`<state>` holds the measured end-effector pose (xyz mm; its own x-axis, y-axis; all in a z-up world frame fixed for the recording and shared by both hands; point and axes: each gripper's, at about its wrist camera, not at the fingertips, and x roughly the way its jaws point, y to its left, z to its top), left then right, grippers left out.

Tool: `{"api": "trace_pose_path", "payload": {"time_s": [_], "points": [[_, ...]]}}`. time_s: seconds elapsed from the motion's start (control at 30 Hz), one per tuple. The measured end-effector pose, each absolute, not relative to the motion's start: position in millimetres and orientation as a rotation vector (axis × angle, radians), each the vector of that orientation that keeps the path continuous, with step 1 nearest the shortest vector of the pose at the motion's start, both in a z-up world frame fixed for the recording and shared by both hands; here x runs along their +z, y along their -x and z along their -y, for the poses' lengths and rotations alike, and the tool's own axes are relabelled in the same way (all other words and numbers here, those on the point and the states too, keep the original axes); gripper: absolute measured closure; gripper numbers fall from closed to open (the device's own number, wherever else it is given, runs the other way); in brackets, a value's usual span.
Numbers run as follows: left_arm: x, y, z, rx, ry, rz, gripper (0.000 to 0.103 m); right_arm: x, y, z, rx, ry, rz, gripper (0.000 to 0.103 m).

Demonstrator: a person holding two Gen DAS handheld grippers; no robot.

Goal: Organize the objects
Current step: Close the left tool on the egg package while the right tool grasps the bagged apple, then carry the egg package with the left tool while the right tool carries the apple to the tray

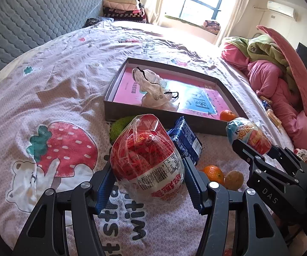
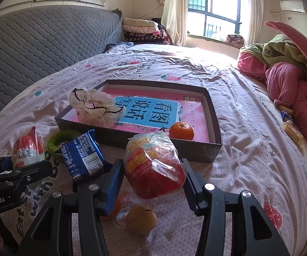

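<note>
Now we hold two snack packs above the bed (image 1: 63,68), one in each claw, and we go from left to right. Farthest left, the left claw (image 1: 148,178) is clamped on a red and white snack pack (image 1: 147,157) wrapped in clear film, its blue pads pressing both sides of the pack. Behind that pack a green ring (image 2: 56,141) lies on the sheet, partly under a blue biscuit packet (image 2: 82,155) that lies flat just in front of the box. To the right of these, the right claw (image 2: 153,179) grips a red and blue snack bag (image 2: 154,166), the film bulging between its narrowed pads. Under this claw, on the sheet, a mandarin (image 1: 213,172) and a brown fruit (image 2: 140,219) lie side by side, touching in the left wrist view. Beyond both claws a shallow dark box (image 2: 213,115) rests on the bed, with a pink and blue book (image 2: 147,108) flat on its bottom. A crumpled white cloth (image 2: 93,107) with a black cord sits at the box's left end, and a second mandarin (image 2: 181,130) sits in its near right corner. Farthest right, pink bedding (image 2: 287,89) is heaped at the bed's edge, with a few small wrapped snacks (image 2: 292,131) beside it.
</note>
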<state>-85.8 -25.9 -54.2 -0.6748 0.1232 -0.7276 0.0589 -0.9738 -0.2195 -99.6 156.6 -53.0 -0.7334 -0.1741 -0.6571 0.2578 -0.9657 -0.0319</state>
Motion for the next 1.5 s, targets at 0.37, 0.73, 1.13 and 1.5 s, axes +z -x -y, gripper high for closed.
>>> {"api": "trace_pose_path", "payload": {"time_s": [0.37,0.73,1.13,1.5], "points": [[-30.8,76.0,20.8,2.841,1.185,0.34,0.04,-29.5,89.3,-160.6,-2.755,-0.947,-0.169,0.05],[-10.4,77.9,15.1,2.864,1.131,0.319,0.04,-11.9,83.7,-168.0,-2.778,-0.893,-0.136,0.05],[7.9,88.8,20.9,2.891,1.083,0.324,0.04,2.3,85.5,-182.2,-2.815,-0.851,-0.118,0.05],[31.1,116.7,24.6,2.918,1.026,0.285,0.04,23.0,97.6,-196.2,-2.862,-0.814,-0.144,0.05]]}}
